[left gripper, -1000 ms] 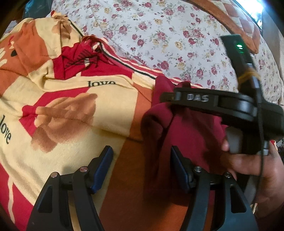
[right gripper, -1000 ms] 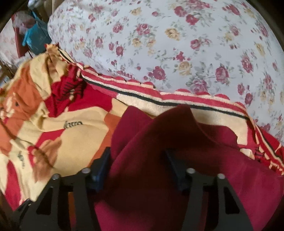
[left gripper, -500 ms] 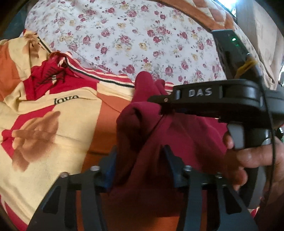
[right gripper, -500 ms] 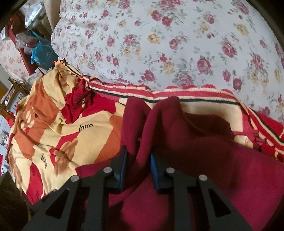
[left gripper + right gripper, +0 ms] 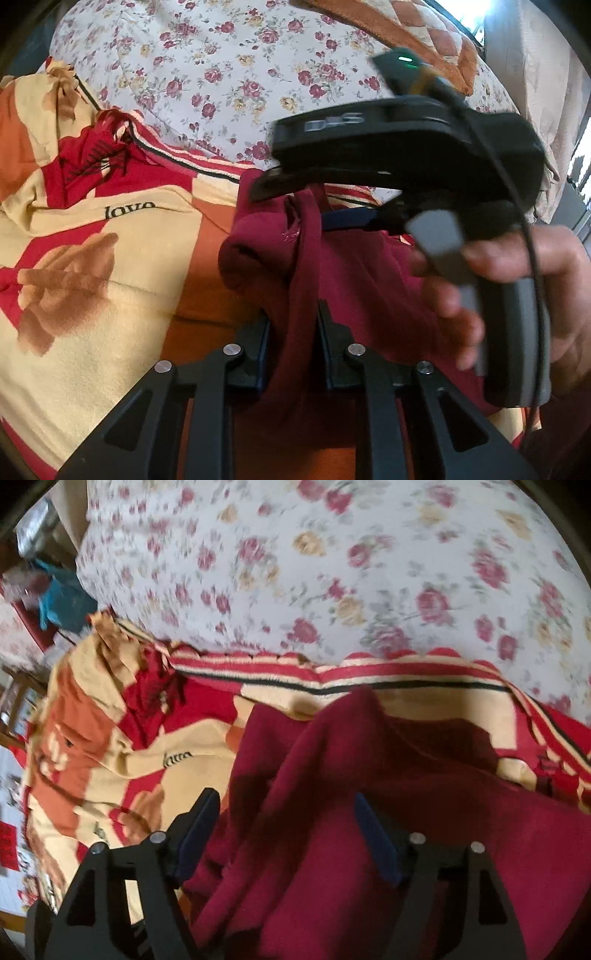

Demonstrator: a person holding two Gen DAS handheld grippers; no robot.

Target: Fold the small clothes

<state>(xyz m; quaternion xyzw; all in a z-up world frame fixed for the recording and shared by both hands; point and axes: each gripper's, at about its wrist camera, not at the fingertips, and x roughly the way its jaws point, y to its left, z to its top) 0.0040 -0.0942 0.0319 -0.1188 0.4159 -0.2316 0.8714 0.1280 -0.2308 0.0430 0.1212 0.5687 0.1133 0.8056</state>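
Step in hand, as I read it: regrasp for the next fold, so keep the pinch steady and take a clean edge, not a bunch.

Left wrist view, lower centre: black left gripper (image 5: 291, 354) clamped on a fold of the dark maroon knit garment (image 5: 332, 266), which runs up to mid-frame over the cream, red and orange printed blanket (image 5: 110, 258).

Upper right: black right gripper (image 5: 314, 206), hand (image 5: 517, 295) on its handle, jaws opening.

Right wrist view, blurry: the garment lies between the wide pads, probably untouched.
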